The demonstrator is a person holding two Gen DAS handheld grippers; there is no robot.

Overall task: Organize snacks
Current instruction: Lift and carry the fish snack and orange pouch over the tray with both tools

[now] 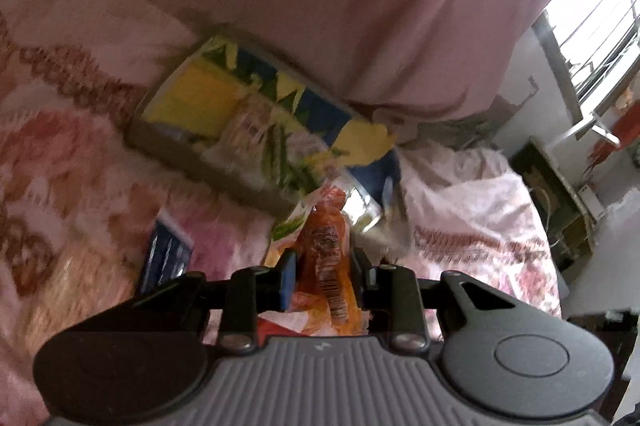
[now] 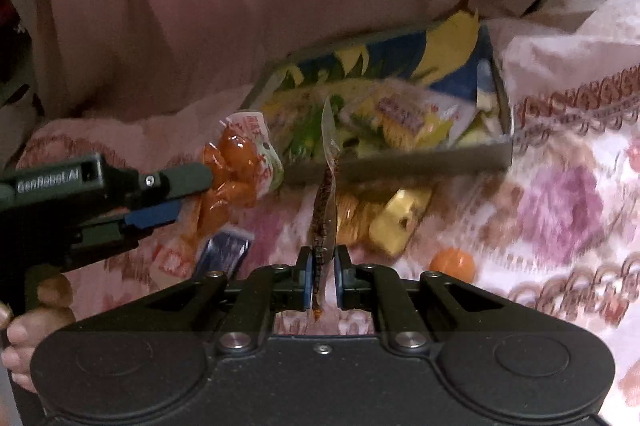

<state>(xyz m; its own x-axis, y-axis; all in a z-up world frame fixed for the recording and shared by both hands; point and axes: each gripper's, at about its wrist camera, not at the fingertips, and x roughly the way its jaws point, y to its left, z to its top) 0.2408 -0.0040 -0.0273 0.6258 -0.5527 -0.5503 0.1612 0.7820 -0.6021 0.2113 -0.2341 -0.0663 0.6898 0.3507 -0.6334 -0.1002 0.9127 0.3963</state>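
Clearly, "GenRobot.AI" on left hand-held gripper (image 2: 192, 193) clamping orange snack pack (image 2: 232, 165), right hand-held gripper (image 2: 323, 266) pinching thin sachet (image 2: 326, 197).

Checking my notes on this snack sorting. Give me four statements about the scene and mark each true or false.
1. The left gripper holds an orange snack packet. True.
2. The right gripper is empty. False: it pinches a thin clear packet edge-on.
3. The box already has packets in it. True.
4. The small orange ball lies inside the box. False: it lies on the flowered blanket.
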